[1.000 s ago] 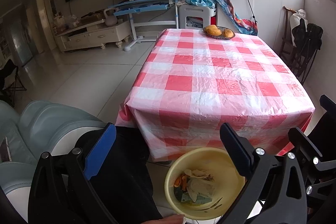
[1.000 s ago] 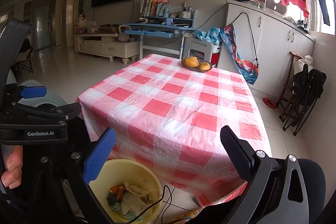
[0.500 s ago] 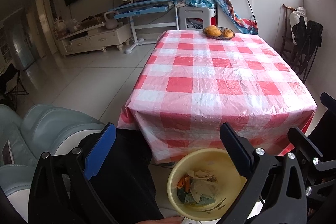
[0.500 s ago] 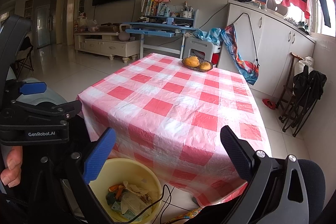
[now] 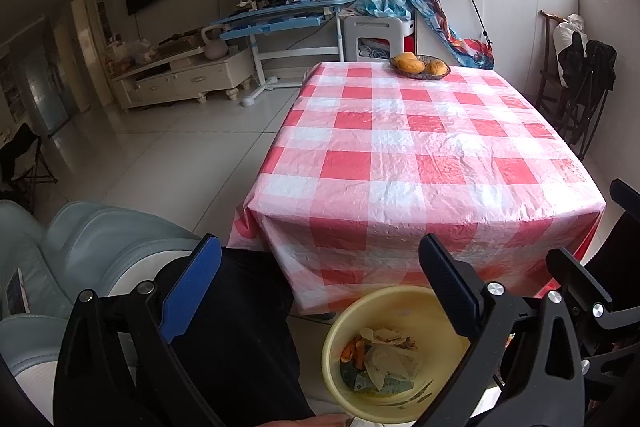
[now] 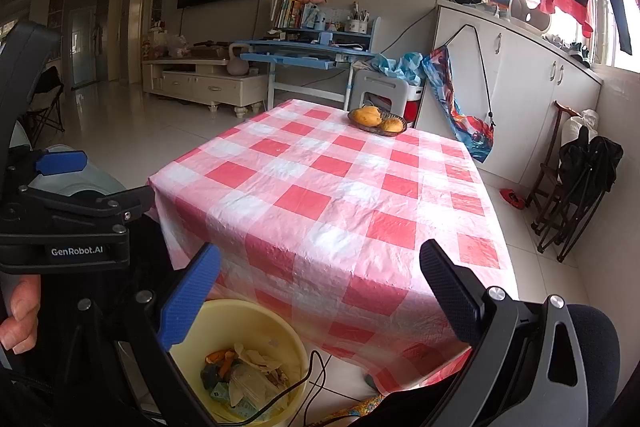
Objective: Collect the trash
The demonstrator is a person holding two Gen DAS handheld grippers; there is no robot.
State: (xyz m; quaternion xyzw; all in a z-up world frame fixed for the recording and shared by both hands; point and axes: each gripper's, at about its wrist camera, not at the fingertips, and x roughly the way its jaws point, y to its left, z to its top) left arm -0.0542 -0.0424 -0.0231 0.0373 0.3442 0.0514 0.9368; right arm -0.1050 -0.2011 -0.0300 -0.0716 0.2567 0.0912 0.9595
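A yellow bin (image 5: pixel 340 331) stands on the floor at the near edge of the table and holds crumpled paper, wrappers and orange peel (image 5: pixel 378 359). It also shows in the right wrist view (image 6: pixel 256 319), with the trash (image 6: pixel 244 375) inside. My left gripper (image 5: pixel 320 283) is open and empty, held above the bin and in front of the table edge. My right gripper (image 6: pixel 320 287) is open and empty, held over the table's near corner. The left gripper's body (image 6: pixel 72 227) shows at the left of the right wrist view.
The table wears a red and white checked cloth (image 5: pixel 420 147) with only a basket of oranges (image 5: pixel 420 66) at its far end. A pale blue chair (image 5: pixel 80 255) is at my left. A folded black chair (image 6: pixel 580 187) stands by the right wall. A cable (image 6: pixel 312 375) hangs over the bin.
Both grippers have drifted slightly; the left view has tilted up a little, so the bin sits lower in frame. Nothing was taken hold of or let go.
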